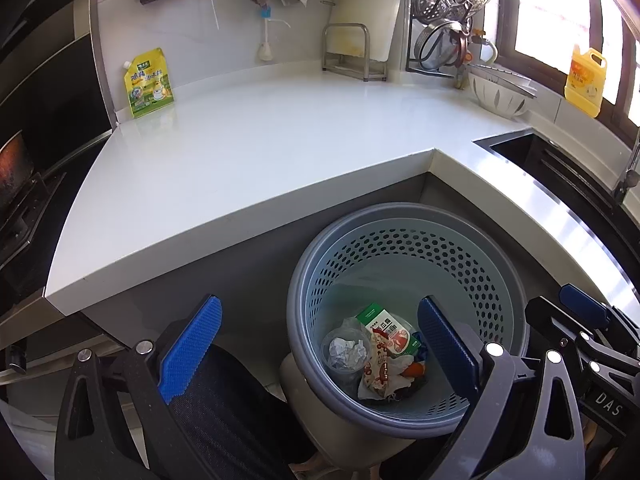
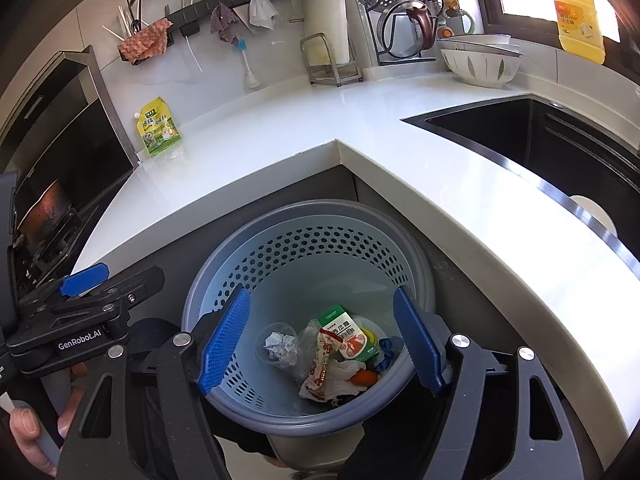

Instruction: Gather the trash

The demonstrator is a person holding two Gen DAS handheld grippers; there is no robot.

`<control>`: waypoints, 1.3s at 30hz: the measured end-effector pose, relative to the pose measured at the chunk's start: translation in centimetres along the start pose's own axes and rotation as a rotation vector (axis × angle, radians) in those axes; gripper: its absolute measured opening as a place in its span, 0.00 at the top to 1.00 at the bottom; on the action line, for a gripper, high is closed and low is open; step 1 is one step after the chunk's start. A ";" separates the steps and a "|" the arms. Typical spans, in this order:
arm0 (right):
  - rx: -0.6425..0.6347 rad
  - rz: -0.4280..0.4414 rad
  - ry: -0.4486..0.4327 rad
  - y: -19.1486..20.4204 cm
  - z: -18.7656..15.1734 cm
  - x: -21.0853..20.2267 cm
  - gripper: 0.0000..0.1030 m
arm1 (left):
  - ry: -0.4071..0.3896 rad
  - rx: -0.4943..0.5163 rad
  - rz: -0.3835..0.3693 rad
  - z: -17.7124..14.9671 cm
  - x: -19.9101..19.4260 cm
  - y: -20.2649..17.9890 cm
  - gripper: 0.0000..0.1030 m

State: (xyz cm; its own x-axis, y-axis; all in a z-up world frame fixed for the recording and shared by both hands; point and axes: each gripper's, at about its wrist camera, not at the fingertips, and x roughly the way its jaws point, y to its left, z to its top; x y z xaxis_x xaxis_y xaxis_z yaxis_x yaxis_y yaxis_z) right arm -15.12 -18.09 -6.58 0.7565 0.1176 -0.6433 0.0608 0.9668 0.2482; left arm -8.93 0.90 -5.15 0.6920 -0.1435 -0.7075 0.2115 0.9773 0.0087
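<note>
Both grippers hang over the bin (image 2: 416, 280) in the counter (image 1: 248, 160) corner, left gripper (image 1: 320, 344) and right gripper (image 2: 322, 346) spread wide with nothing held. Trash (image 2: 344, 340) sits at the bottom: carton, wrapper, crumpled paper.

A: Any readable text?

B: Yep. "GenRobot.AI", white on black, on the left gripper (image 2: 86, 284) body, seen from right wrist cam. "DAS" on a small plate on the right gripper (image 1: 580, 312), left wrist cam.

A: Packaging?

B: Yellow-green pouch (image 1: 149, 84) on the bench has Chinese chars, too small to read. Green-white carton (image 2: 347, 334) in the bin: Chinese chars + barcode, can't make out exactly. Yellow bottle (image 2: 578, 20) by the window has a label, unreadable.

A: Numbers?

B: None legible.
</note>
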 end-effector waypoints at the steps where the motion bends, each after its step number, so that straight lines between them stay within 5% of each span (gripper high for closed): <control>1: 0.002 -0.001 -0.001 0.0 0.0 0.0 0.31 | 0.001 0.000 -0.002 0.0 0.0 0.0 0.06; 39: -0.008 -0.003 -0.013 0.2 0.1 -0.4 0.31 | 0.003 -0.017 0.050 0.0 -0.3 0.5 0.06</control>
State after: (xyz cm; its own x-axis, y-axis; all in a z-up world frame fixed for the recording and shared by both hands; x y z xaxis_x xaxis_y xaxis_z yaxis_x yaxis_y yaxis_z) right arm -15.37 -17.94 -6.16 0.7647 0.1116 -0.6346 0.0579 0.9690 0.2401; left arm -9.03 1.45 -4.98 0.6989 -0.0941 -0.7090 0.1654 0.9857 0.0322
